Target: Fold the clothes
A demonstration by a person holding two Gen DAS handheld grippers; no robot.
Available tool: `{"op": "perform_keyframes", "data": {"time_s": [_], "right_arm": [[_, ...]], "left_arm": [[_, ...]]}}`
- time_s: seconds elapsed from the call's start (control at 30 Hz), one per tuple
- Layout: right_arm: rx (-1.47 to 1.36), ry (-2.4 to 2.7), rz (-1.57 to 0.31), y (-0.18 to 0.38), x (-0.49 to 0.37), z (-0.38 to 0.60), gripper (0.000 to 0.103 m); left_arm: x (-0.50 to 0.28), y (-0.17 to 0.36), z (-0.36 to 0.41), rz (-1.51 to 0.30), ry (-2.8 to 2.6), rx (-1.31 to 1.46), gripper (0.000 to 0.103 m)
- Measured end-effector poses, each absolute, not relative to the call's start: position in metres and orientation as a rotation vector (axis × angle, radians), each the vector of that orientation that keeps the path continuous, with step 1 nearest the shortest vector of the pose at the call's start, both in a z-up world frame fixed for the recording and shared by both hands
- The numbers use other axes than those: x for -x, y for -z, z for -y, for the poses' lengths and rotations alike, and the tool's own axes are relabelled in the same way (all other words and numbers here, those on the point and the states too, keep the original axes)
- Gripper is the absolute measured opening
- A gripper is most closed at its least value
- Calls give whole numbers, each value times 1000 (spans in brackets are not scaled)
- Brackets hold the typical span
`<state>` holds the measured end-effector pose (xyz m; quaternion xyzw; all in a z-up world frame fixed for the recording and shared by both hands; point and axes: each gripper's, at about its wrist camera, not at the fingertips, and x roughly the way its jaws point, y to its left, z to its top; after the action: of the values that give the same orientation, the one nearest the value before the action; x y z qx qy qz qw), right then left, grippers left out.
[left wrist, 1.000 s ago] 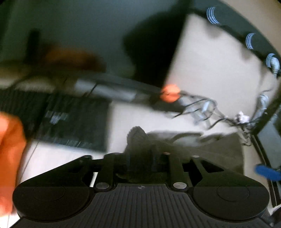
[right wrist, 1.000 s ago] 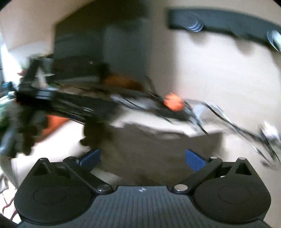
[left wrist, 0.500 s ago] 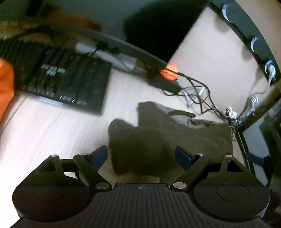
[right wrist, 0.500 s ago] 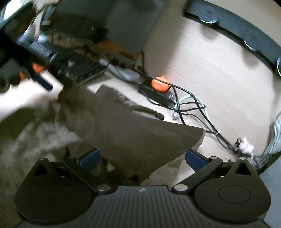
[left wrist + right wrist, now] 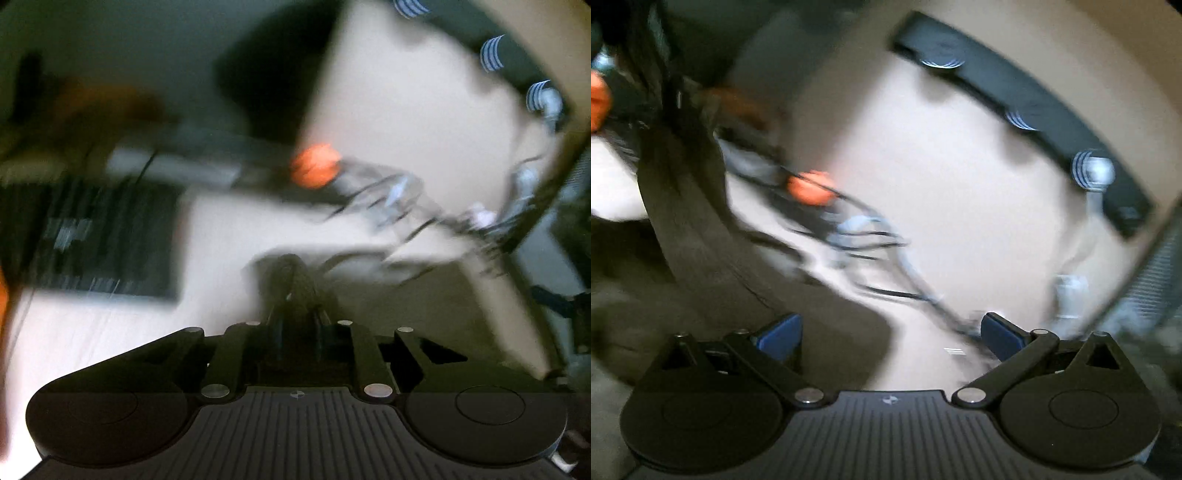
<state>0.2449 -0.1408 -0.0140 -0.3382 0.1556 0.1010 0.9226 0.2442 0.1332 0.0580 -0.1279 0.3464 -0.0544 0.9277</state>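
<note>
Both views are blurred by motion. An olive-brown garment [image 5: 424, 306] lies on the light desk [image 5: 110, 332]. My left gripper [image 5: 297, 291] is shut on a bunched fold of the garment and holds it up in front of the camera. In the right wrist view the garment [image 5: 713, 266] hangs and spreads at the left. My right gripper [image 5: 890, 336] is open, with blue pads [image 5: 779, 336] wide apart; the left pad sits at the cloth's edge and nothing is held between them.
A black keyboard [image 5: 92, 236] lies at the left. An orange object [image 5: 314, 166] and tangled cables [image 5: 399, 199] sit at the desk's back. A dark rail with round fittings [image 5: 1034, 110] runs along the wall. Cables [image 5: 871, 240] spread near my right gripper.
My left gripper was open half a second ago and has shut on the garment and lifted it. My right gripper has swung right, off the cloth, and stays open.
</note>
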Motion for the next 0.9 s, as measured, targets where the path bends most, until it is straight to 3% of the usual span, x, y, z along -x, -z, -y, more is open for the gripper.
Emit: {"op": "perform_keyframes", "data": {"time_s": [0.13, 0.3, 0.4, 0.57, 0.67, 0.77, 0.9], "right_arm": [[701, -153, -391, 16, -260, 165, 103], [479, -320, -496, -2, -263, 183, 103], [517, -522, -501, -3, -253, 168, 103], [869, -500, -371, 34, -233, 124, 103], [846, -243, -220, 27, -237, 126, 103], [795, -56, -140, 19, -241, 138, 103], [746, -179, -370, 30, -245, 148, 103]], "left_arm": [[-267, -80, -96, -654, 184, 143, 18], [-276, -31, -99, -761, 102, 87, 18], [-268, -13, -115, -809, 71, 170, 18], [-259, -35, -115, -767, 107, 224, 13], [-255, -70, -98, -670, 134, 189, 10], [-257, -53, -97, -702, 93, 151, 10], [-259, -27, -98, -755, 34, 100, 11]]}}
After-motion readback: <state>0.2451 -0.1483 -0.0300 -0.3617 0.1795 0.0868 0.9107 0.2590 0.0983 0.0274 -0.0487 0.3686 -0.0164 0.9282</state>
